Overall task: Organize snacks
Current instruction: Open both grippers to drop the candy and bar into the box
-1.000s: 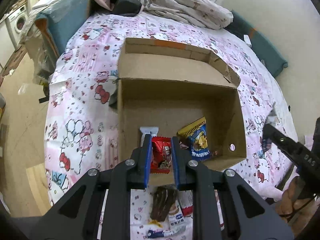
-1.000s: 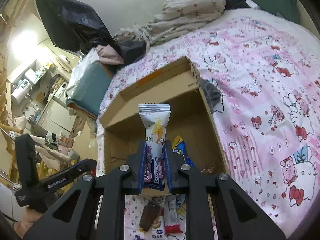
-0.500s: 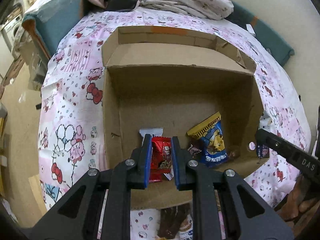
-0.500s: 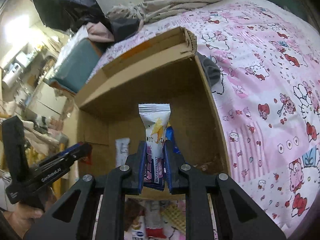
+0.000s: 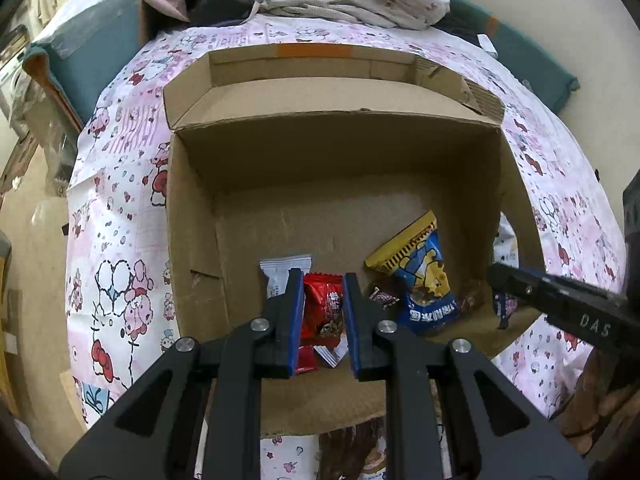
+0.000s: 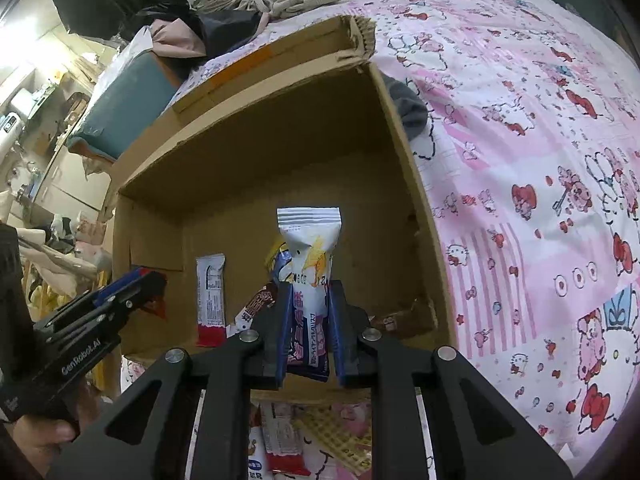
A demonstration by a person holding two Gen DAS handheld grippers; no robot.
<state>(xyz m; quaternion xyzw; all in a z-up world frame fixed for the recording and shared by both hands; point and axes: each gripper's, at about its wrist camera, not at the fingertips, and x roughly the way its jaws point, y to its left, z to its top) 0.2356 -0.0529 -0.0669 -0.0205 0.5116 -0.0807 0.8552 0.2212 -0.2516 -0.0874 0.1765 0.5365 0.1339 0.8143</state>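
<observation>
Left gripper (image 5: 322, 280) clamps a red snack packet (image 5: 325, 308), jaws nearly shut on it, low inside the cardboard box (image 5: 192, 216); packet's bottom hidden behind the fingers. Right gripper (image 6: 309, 292) pinches a white-and-purple packet (image 6: 310, 248) upright, lower end cut off by the jaws. Further in: white wrapper (image 5: 280, 276) partly hidden, blue-yellow bag (image 5: 424, 280), small dark pieces unreadable. Bedsheet (image 6: 520, 160) beyond.

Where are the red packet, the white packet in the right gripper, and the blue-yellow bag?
red packet (image 5: 323, 312): left wrist view, its front between the pads.
white packet (image 6: 310, 240): right wrist view, upper body.
blue-yellow bag (image 5: 424, 280): left wrist view, blue printed face.
</observation>
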